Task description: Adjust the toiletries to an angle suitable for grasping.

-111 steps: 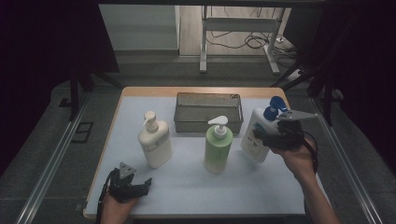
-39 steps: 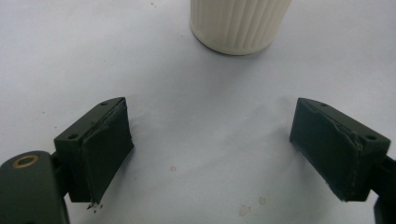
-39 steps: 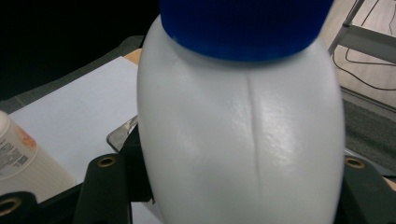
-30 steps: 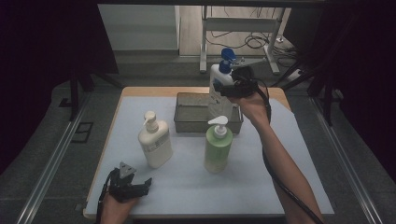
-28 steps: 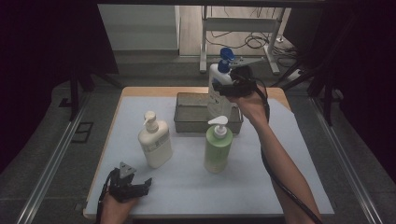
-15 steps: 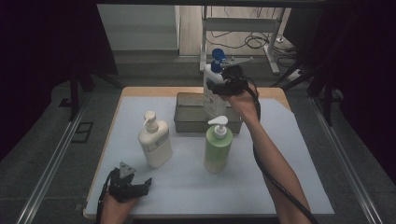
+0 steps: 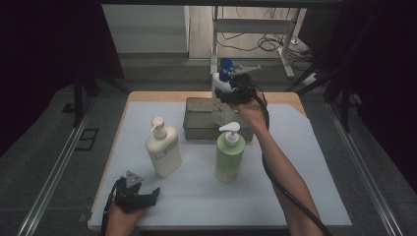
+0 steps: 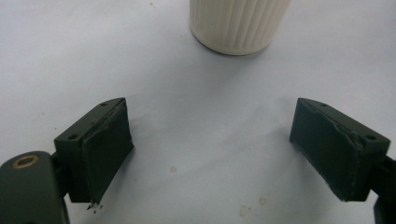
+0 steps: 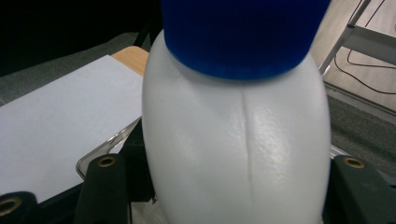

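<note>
A white bottle with a blue cap (image 7: 222,84) is held up by the right hand-held gripper (image 7: 237,92). In the right gripper view the white bottle (image 9: 238,154) is seen between the two black jaws, and it is squeezed by them from both sides. The blue cap (image 9: 243,32) is at the top, so the bottle is held upright. In the high view the bottle is seen above the far part of a grey metal basket (image 7: 196,129). Whether the bottle is touching the basket cannot be told.

The basket is set at the back of the bench (image 7: 319,162), which is covered with a pale sheet. A green pump bottle (image 7: 229,153) is stood just in front of the basket. A cream pump bottle (image 7: 163,149) is stood to the left of it, a little apart. Both are upright.

The left hand-held gripper (image 7: 134,192) is kept low at the near left edge of the bench. In the left gripper view its jaws are spread wide apart, and nothing is held between them. Only the pale sheet is seen between the jaws. The bottom of the cream pump bottle (image 8: 238,23) is seen farther off, ahead of the jaws and not touched by them.
</note>
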Motion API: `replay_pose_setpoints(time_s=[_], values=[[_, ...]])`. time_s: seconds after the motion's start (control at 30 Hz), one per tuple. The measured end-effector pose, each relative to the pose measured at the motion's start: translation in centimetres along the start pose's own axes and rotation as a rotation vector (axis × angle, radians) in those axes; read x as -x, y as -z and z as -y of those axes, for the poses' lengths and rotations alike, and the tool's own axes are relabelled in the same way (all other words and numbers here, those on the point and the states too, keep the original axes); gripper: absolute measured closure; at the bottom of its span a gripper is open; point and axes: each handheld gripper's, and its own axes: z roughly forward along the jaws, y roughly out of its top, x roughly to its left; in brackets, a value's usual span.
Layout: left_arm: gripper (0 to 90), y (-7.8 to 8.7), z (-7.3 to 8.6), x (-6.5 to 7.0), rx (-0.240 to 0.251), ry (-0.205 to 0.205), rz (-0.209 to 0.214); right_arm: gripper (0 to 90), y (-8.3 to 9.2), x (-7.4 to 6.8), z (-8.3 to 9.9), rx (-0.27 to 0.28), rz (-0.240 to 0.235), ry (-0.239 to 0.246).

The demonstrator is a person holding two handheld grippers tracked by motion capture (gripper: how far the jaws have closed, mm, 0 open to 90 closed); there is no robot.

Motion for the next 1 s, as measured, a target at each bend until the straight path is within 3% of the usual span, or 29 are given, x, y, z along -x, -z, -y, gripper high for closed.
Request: replay_pose_setpoints(time_s=[0.63, 1.0], values=[[12.1, 0.0, 0.0, 0.0, 0.001, 0.002, 0.0, 39.9, -1.3, -0.4, 2.1, -0.043, -0.03, -0.006], [12.1, 0.0, 0.0, 0.0, 0.001, 0.001, 0.001, 39.9, -1.9, -0.3, 3.2, -0.066, -0.015, -0.011]])
